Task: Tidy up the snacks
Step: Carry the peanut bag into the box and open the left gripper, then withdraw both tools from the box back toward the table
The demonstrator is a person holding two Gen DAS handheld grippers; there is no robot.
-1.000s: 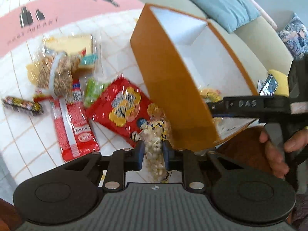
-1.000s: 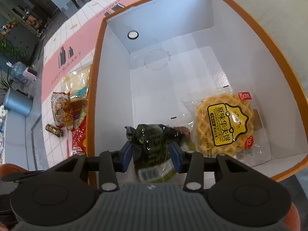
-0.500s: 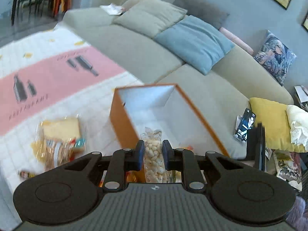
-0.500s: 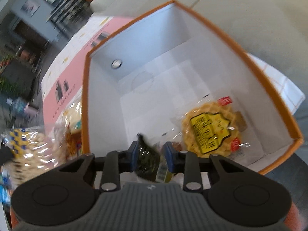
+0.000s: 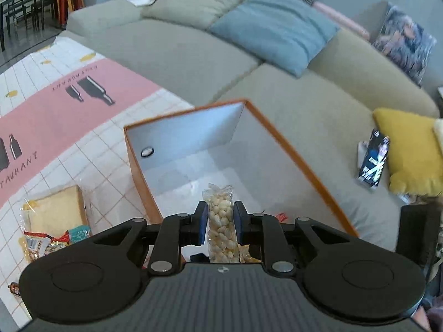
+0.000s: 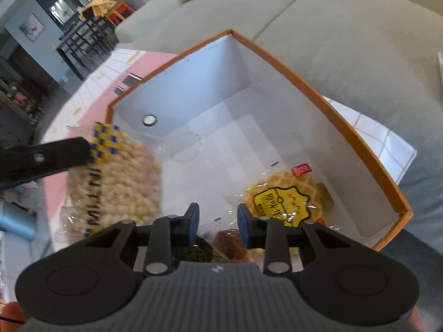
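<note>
- Sitting on the mat [image 5: 91, 127], in front of the sofa [image 5: 318, 96]: the box [image 6: 326, 102].
- Lying in the box: a waffle packet [image 6: 285, 196].
- Lying left of the box: a bread bag [image 5: 55, 213].

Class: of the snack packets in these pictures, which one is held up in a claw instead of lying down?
The clear bag of pale nuts, pinched in the left claw above the orange box. The waffle packet lies on the box floor; the bread packet lies on the mat.

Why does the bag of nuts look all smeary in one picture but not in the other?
In the right wrist view the bag of nuts is blurred, probably by motion, while the waffle pack looks sharper; in the left wrist view the bag is crisp between the left tool fingers, and the fisheye bends the sofa.
</note>
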